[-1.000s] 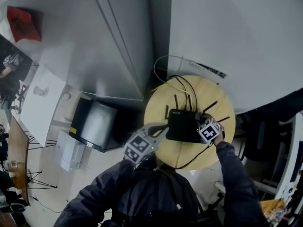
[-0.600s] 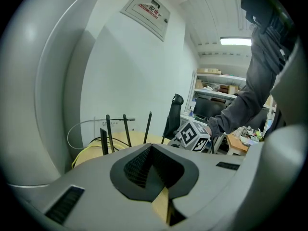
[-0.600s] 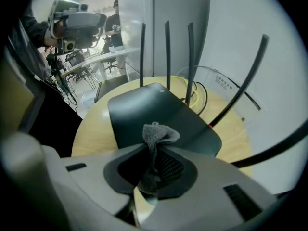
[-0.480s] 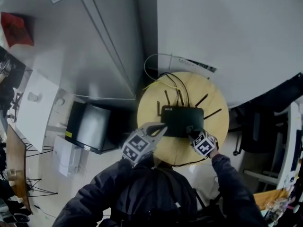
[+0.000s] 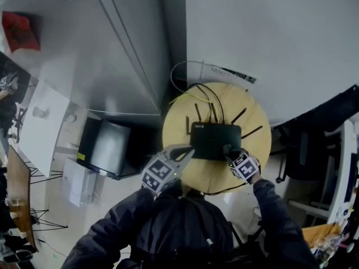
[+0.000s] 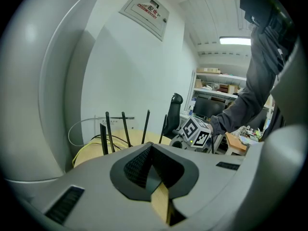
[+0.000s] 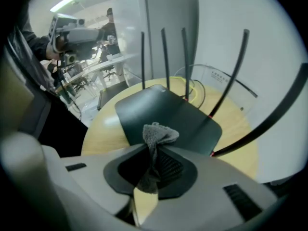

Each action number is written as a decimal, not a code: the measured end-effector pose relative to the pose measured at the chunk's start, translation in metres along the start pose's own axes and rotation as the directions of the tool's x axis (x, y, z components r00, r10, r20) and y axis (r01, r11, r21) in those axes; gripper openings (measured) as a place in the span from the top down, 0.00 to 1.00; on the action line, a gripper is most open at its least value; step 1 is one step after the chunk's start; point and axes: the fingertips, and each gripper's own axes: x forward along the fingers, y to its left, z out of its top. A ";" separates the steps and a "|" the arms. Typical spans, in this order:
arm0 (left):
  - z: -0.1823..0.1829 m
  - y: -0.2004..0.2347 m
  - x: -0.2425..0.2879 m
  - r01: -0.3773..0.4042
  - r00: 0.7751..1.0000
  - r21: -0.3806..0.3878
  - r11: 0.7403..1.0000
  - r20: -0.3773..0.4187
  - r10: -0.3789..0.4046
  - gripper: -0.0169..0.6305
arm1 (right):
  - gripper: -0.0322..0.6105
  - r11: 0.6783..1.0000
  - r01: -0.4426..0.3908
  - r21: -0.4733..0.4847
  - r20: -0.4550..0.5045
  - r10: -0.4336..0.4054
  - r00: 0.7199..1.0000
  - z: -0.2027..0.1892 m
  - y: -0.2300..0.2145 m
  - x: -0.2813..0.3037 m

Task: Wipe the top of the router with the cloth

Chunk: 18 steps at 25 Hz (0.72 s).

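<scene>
Round pale-wood desk (image 5: 182, 125) against a white wall, seen from above in the head view. Black router (image 5: 216, 140) lies flat near the middle of the desk, with thin black antennas (image 7: 164, 61) standing up along its far edge and at its right side. Router top is matte, dark and plain. Right hand-held gripper (image 7: 153, 163) has its jaws clamped on a grey cloth (image 7: 158, 133). The cloth's bunched end pokes out past the tips, over the router's near edge; can't tell if it actually touches the top. In the head view this gripper sits at the router's near right corner. Left hand-held gripper (image 6: 153, 170) has its jaws closed together with nothing between them, and its tips are just beside the router's near left corner. Only the head view shows the yellow and black cables (image 5: 208, 97) running off behind the router, plus a dark box (image 5: 106, 148) on the floor left of the desk. Only the right gripper view shows the cloth grip up close. The left gripper view has the antennas side-on and the other gripper's marker cube (image 6: 196, 132), with the router top hidden behind the gripper's own body.
</scene>
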 end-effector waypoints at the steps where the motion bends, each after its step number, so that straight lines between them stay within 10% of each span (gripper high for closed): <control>1: 0.000 0.002 -0.002 -0.006 1.000 -0.002 1.000 0.001 0.006 0.99 | 0.84 0.999 0.039 0.029 0.012 -0.039 0.999 0.005 -0.013 -0.001; 9: -0.001 0.014 -0.008 -0.041 0.999 -0.015 0.999 0.004 0.041 0.99 | 0.84 0.936 0.292 0.195 0.002 -0.298 0.955 0.026 -0.095 0.003; 18: -0.001 0.023 -0.011 -0.046 0.999 -0.025 0.999 0.004 0.046 0.99 | 0.84 0.932 0.337 0.130 -0.054 -0.333 0.941 0.026 -0.104 0.010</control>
